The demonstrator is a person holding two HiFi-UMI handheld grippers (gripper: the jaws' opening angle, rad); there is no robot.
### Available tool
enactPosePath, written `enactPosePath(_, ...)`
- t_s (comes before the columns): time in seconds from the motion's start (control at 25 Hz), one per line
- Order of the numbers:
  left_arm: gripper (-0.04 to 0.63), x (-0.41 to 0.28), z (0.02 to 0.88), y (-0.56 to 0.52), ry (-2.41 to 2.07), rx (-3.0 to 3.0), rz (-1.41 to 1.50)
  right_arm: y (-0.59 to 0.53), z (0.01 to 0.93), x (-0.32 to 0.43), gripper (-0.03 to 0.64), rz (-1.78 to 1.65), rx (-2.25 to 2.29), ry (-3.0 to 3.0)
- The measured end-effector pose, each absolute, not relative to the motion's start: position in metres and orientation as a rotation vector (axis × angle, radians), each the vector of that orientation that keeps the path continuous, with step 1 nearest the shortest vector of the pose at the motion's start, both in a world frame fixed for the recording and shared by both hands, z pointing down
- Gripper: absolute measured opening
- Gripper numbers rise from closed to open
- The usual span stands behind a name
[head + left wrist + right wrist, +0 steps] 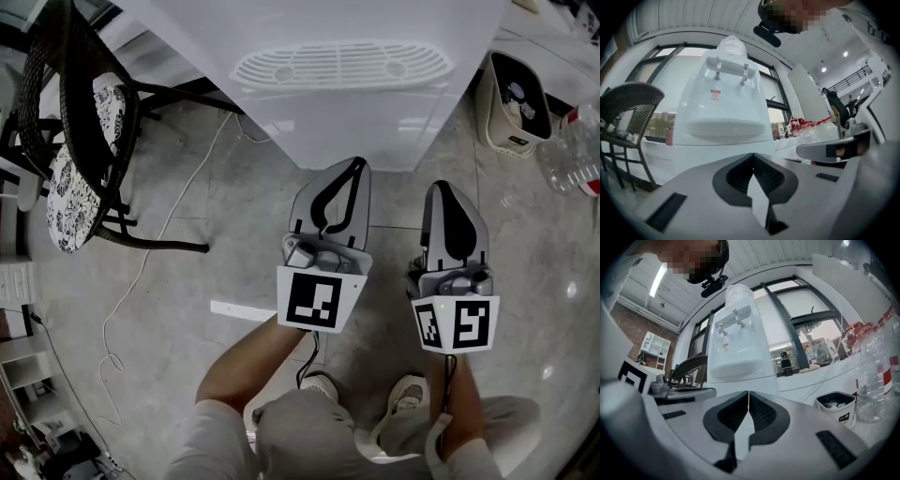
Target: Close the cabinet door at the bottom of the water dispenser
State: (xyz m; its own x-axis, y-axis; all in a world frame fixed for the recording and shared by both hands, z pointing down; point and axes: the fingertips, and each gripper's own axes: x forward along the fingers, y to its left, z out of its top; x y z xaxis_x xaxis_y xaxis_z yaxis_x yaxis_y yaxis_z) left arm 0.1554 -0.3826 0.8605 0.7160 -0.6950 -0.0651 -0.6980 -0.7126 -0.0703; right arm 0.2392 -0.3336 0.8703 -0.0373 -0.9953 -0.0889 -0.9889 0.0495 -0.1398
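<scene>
A black wicker chair (pixel 89 122) with a patterned cushion is standing to the left on the grey floor (pixel 234 253), and a thin white cable (pixel 164 230) is trailing across the tiles from the chair side toward the water dispenser (pixel 375 112). To the right of the dispenser, a small cream waste bin (pixel 514 98) is sitting close against its side, with a clear plastic bottle (pixel 574 150) lying further out at the frame's edge. None of these is lying between the person and the dispenser's front. The person's shoes (pixel 409 392) are showing just behind the two tools. The left hand-held gripper (pixel 354 169) is pointing at the dispenser with its jaws pressed together on nothing, its tip showing right at the unit's lower front edge; whether it is touching cannot be told. The right hand-held gripper (pixel 441 187) is hanging beside it, a little further back, its jaws likewise meeting and empty. The dispenser is standing straight ahead, white, with two taps (pixel 730 70) above a rounded drip ledge (pixel 723 126). Below the ledge, the lower front (pixel 703 152), where the cabinet door belongs, is showing as a flat white face, largely hidden behind the jaws, so the door's edges cannot be made out.
</scene>
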Motion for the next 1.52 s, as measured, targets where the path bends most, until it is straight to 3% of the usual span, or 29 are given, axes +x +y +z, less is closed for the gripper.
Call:
enactPosePath(0.4, 0.006, 0.05, 0.772, -0.347, 1.305, -2.755, -0.068, -0.323, 0.786, 0.199, 0.014, -0.131, -1.97, 2.246)
enactPosePath(1.12, 0.006, -0.023, 0.351, -0.256, 1.546, -2.697, -0.034, -0.191, 0.38, 0.224, 0.014, -0.149, -2.045, 2.382)
enactPosePath(1.52, 0.006, -0.044, 0.167, -0.195, 1.634, -2.689, -0.022, -0.115, 0.2, 0.241, 0.014, -0.18, -2.113, 2.35)
